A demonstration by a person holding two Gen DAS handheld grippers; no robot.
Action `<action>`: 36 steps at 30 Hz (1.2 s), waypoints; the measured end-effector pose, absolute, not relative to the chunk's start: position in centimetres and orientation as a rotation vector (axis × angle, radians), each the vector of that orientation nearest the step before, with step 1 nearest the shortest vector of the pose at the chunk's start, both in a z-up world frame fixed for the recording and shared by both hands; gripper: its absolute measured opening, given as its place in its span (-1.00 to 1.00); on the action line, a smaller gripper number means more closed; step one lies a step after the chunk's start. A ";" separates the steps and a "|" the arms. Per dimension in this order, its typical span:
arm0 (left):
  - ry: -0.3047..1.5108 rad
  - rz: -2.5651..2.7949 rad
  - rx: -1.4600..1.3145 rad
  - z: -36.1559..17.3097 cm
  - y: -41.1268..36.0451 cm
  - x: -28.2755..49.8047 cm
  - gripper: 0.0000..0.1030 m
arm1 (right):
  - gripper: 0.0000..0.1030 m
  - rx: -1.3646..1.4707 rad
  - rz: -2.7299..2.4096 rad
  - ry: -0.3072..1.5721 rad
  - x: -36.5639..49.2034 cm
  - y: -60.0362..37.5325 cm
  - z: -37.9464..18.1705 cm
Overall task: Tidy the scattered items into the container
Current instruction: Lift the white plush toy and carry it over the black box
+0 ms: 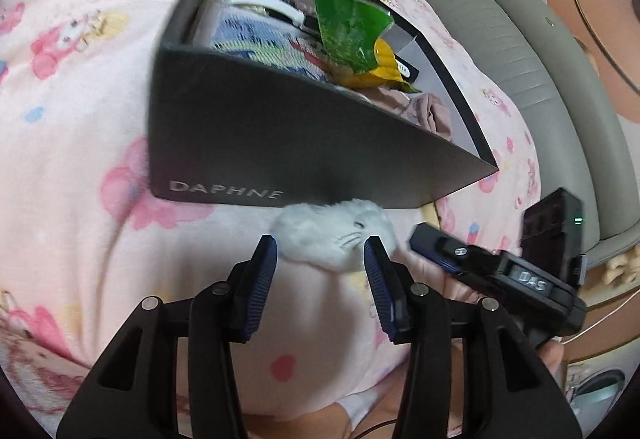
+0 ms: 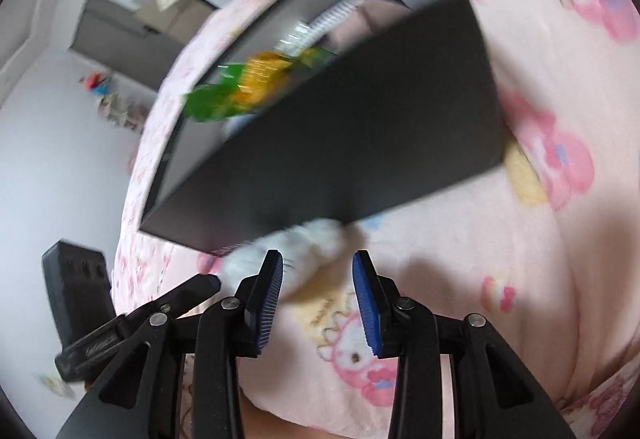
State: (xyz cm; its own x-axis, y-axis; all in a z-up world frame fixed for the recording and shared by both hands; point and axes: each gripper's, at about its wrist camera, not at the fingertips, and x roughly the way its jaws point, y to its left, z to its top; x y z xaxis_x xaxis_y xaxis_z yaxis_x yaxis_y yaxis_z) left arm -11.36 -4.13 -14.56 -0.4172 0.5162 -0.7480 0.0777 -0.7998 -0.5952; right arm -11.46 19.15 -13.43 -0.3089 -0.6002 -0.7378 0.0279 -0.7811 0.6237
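A bed spread with a pink cartoon-print blanket (image 1: 80,199) carries a dark box (image 1: 280,143), already holding a green snack bag (image 1: 348,31) and other bits. One item remains outside: a small white plush toy (image 1: 340,235), lying on the blanket against the box's near wall. The left gripper (image 1: 320,279) hovers just short of it, jaws apart and empty; the right gripper (image 2: 316,291) likewise stands open with nothing between its jaws, the toy ahead and slightly left. The plush looks light, soft and squashy, unlikely to slip or break; I would pinch it across its round middle, where the fur gives the ridged pads purchase
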 end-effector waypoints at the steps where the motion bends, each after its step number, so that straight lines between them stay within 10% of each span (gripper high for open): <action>1: -0.849 2.282 -1.521 -14.9 -4.2 -11.5 -0.12 | -0.37 1.562 -2.110 -0.766 -11.8 19.1 -14.2; 23: -0.995 2.213 -1.534 -16.0 -4.8 -10.2 -0.18 | -0.39 1.544 -1.986 -0.715 -12.6 13.3 -16.6; 36: -0.911 2.353 -1.139 -3.9 -6.8 -11.1 -0.28 | -0.47 1.168 -2.102 -0.425 -12.7 11.1 -2.7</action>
State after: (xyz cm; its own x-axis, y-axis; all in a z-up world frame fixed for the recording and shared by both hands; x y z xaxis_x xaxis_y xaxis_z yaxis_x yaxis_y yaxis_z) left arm -11.09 -6.82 -3.85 -0.6042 0.5712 -0.5555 -0.0480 -0.7220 -0.6902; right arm -12.68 11.08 -2.74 -0.3611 -0.7013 -0.6146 0.4073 -0.7115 0.5726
